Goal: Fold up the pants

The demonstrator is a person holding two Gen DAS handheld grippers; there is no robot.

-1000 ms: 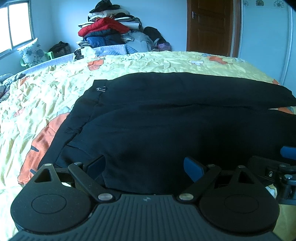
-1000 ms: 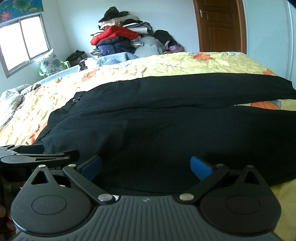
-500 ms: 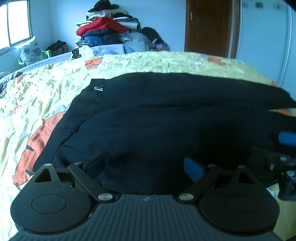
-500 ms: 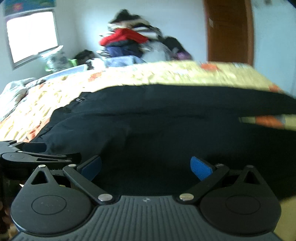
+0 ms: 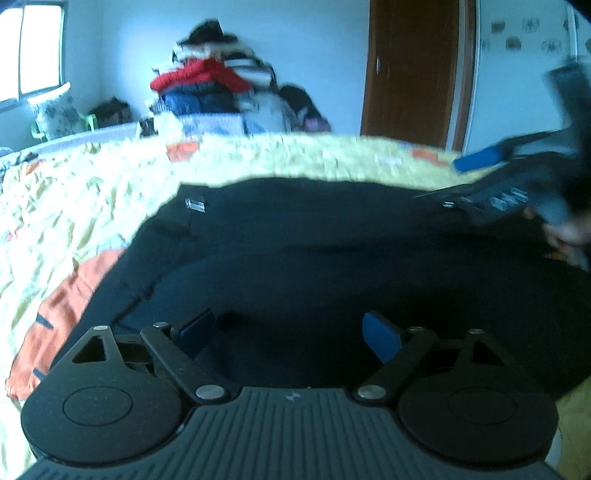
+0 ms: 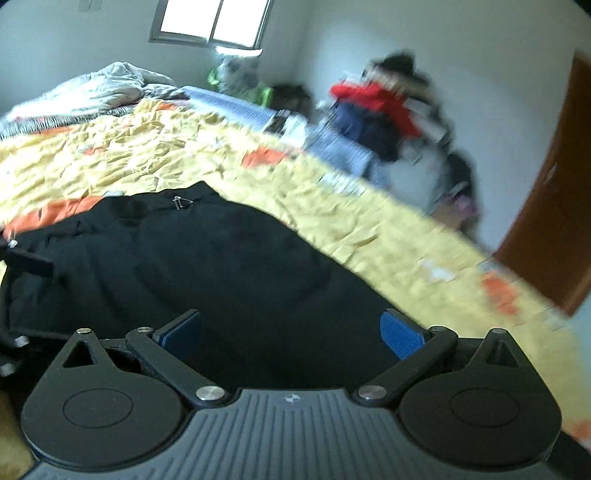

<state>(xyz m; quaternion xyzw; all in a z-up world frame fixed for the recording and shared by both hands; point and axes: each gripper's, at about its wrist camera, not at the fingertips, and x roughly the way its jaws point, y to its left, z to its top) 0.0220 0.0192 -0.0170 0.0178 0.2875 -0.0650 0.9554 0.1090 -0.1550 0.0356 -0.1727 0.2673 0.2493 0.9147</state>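
Observation:
Black pants (image 5: 314, 251) lie spread on the yellow bedspread (image 5: 92, 199), with a small metal clasp at the waist at the far left. My left gripper (image 5: 288, 330) is open and empty, low over the near edge of the pants. My right gripper (image 6: 291, 332) is open and empty, lifted above the pants (image 6: 207, 258) and turned toward the waist end. In the left wrist view the right gripper (image 5: 517, 173) appears blurred at the upper right, held in a hand.
A pile of clothes (image 5: 210, 88) with a red jacket stands beyond the bed. A brown door (image 5: 410, 70) is at the back right. A window (image 6: 210, 18) and crumpled bedding (image 6: 92, 88) are at the head of the bed.
My right gripper has risen from beside the left one, moved over the pants and swung left toward the waist. My left gripper has stayed at the near edge, open.

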